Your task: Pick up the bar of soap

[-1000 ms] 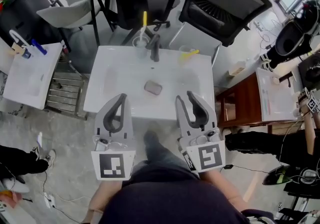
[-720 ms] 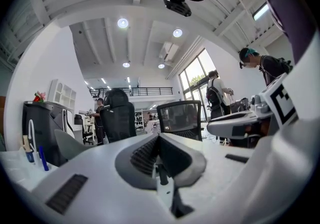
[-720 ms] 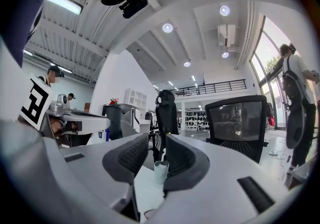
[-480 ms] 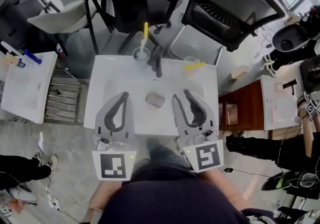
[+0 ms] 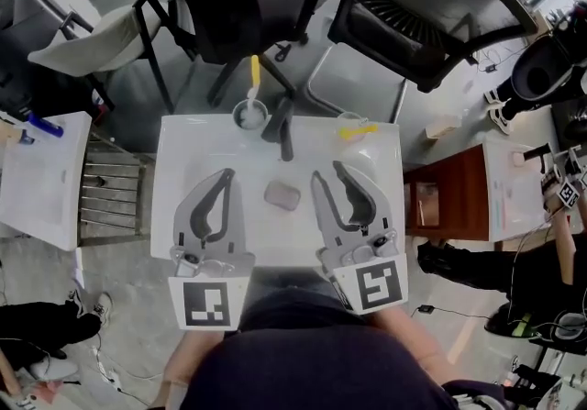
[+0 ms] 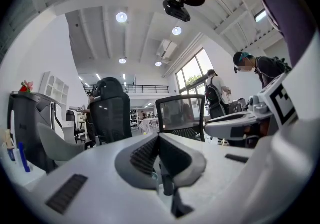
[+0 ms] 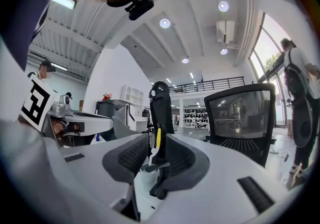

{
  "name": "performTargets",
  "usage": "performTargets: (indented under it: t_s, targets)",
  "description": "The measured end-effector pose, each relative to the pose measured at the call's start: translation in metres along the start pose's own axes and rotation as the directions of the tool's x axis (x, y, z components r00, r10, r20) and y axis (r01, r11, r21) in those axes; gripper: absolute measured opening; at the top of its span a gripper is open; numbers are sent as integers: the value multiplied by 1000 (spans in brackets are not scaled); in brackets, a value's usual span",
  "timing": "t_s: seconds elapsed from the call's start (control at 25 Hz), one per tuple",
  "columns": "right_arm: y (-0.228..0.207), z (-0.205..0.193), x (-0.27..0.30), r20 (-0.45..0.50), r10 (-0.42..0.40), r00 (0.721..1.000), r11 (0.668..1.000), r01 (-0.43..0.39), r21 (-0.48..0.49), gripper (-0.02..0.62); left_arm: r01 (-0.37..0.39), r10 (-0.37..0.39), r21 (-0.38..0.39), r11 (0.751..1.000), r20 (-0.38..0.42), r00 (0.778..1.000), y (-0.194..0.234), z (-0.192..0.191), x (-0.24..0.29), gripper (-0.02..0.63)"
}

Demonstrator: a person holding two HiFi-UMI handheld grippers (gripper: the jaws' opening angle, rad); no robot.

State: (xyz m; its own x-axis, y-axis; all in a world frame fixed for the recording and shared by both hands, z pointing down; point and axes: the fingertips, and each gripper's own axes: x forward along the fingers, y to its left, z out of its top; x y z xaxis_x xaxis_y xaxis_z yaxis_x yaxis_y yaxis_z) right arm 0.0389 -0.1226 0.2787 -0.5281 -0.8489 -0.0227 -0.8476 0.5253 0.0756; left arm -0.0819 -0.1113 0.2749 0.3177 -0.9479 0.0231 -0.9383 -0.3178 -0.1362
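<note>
The bar of soap [image 5: 282, 195], a greyish-pink block, lies in the white sink basin [image 5: 183, 160]. It is between my two grippers in the head view and is touched by neither. My left gripper [image 5: 226, 175] hovers to its left with its fingertips together and nothing in them [image 6: 159, 138]. To the soap's right, my right gripper [image 5: 327, 171] has its jaws apart and empty. In the right gripper view a cup with a yellow toothbrush [image 7: 150, 168] and the dark faucet [image 7: 162, 180] show through the gap of the right gripper [image 7: 156, 139]. Neither gripper view shows the soap.
At the basin's back stand the dark faucet [image 5: 284, 128], the toothbrush cup [image 5: 249, 113] and a second cup with a yellow item [image 5: 353, 129]. Office chairs [image 5: 422, 23] stand beyond. A wooden cabinet [image 5: 449, 188] is at the right, a metal rack [image 5: 110, 193] and a white table [image 5: 37, 174] at the left.
Both grippers have moved forward over the basin, so the soap now lies between them instead of ahead of their tips. The jaws have not changed.
</note>
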Motion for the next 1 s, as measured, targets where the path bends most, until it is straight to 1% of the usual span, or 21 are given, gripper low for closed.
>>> performTargets:
  t_s: [0.24, 0.4, 0.64, 0.84, 0.92, 1.0]
  targets:
    - [-2, -21, 13, -30, 18, 999, 1000, -18, 0, 121, 32, -32, 18, 999, -4, 999, -1, -16, 22, 0]
    - [5, -46, 19, -56, 46, 997, 999, -46, -9, 121, 46, -46, 4, 999, -75, 996, -3, -47, 29, 0]
    - [14, -91, 27, -145, 82, 986, 996, -86, -25, 121, 80, -83, -28, 996, -147, 986, -7, -84, 35, 0]
    - [17, -131, 30, -250, 98, 963, 994, -106, -18, 121, 109, -115, -45, 993, -198, 973, -9, -103, 41, 0]
    - [20, -147, 32, -294, 106, 950, 993, -115, -13, 121, 116, -126, -56, 992, -234, 964, -8, -112, 42, 0]
    - [23, -162, 34, -342, 115, 932, 992, -127, -10, 121, 129, -138, -54, 990, -244, 960, -5, -116, 44, 0]
